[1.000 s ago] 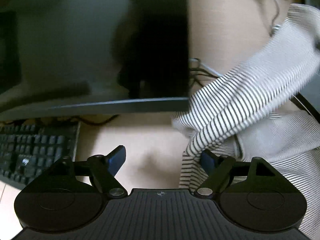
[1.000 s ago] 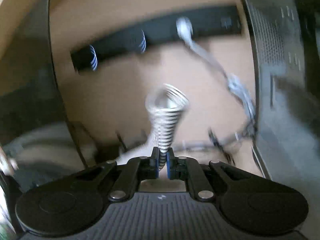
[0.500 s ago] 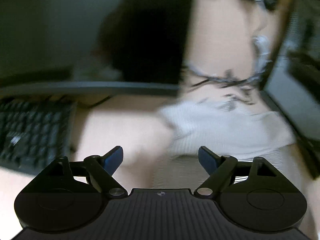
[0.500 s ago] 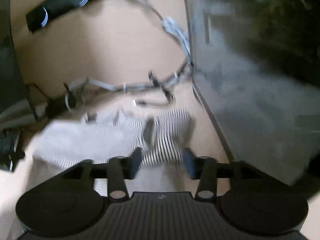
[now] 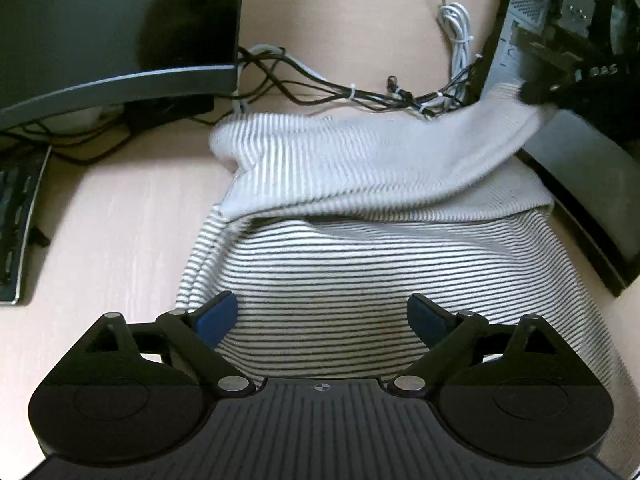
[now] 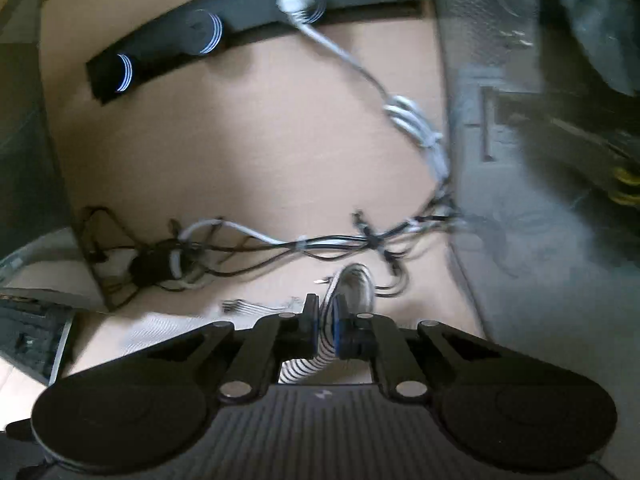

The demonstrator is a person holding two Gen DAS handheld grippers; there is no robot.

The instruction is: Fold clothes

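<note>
Left wrist view shows our left gripper point(image 5: 322, 316) spread wide and empty above the striped garment point(image 5: 380, 272) on the desk point(image 5: 120, 208), we reckon to leave the cloth free. Our right gripper point(image 6: 325, 330) pinches a striped edge at the far right, lifting a pale, inside-out flap across the top, seemingly to fold it; the lower part lies flat.

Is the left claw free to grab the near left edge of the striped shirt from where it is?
Probably yes. The left claw is open and empty over the shirt, whose left edge lies bare on the desk beside its left finger. Nothing lies between them.
</note>
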